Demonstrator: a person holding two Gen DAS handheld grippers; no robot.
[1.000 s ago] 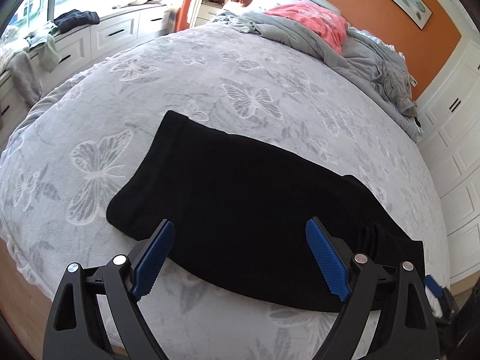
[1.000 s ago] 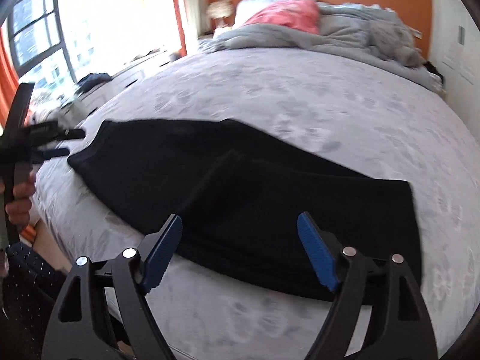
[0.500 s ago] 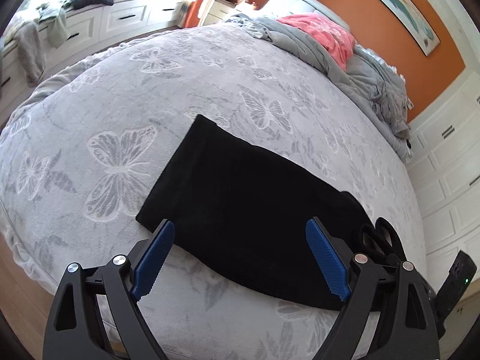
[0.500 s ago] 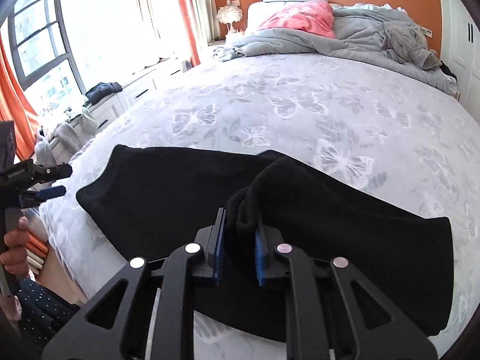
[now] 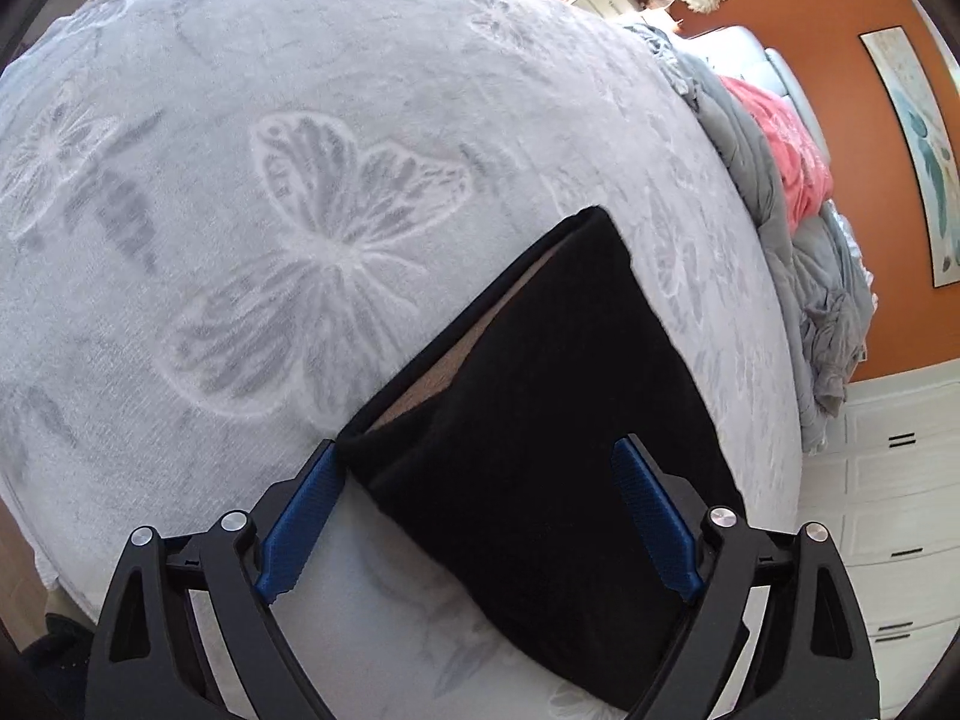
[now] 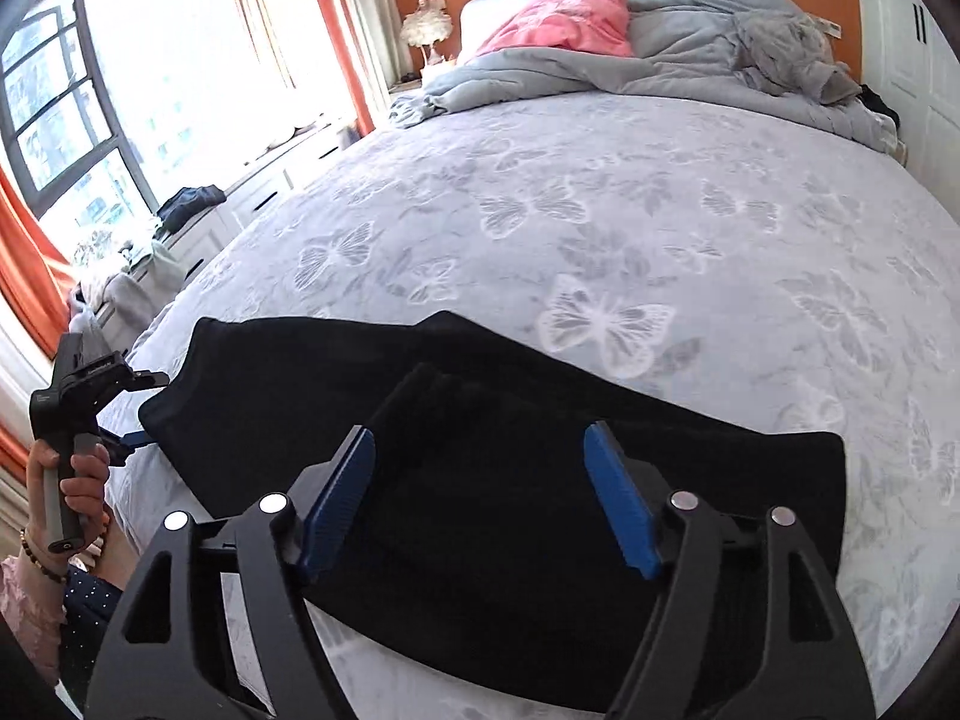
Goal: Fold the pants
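The black pants (image 6: 480, 444) lie flat across the near part of the grey butterfly bedspread (image 6: 600, 210). My right gripper (image 6: 480, 498) is open, its blue fingers spread over the pants' middle, holding nothing. My left gripper (image 5: 474, 516) is open at the leg-cuff end of the pants (image 5: 540, 420), its left finger (image 5: 300, 516) touching the cuff corner; the cuff gapes and shows a tan lining (image 5: 432, 372). The left gripper also shows in the right wrist view (image 6: 129, 414), held by a hand at the pants' left end.
A rumpled grey duvet (image 6: 660, 72) and pink pillow (image 6: 558, 18) lie at the head of the bed. White drawers with clothes (image 6: 186, 204) stand under the window at left. White wardrobe doors (image 5: 888, 510) stand to the right of the bed.
My right gripper had pinched a fold of the pants half a second ago and has let go and opened. My left gripper moved in close to the cuff end.
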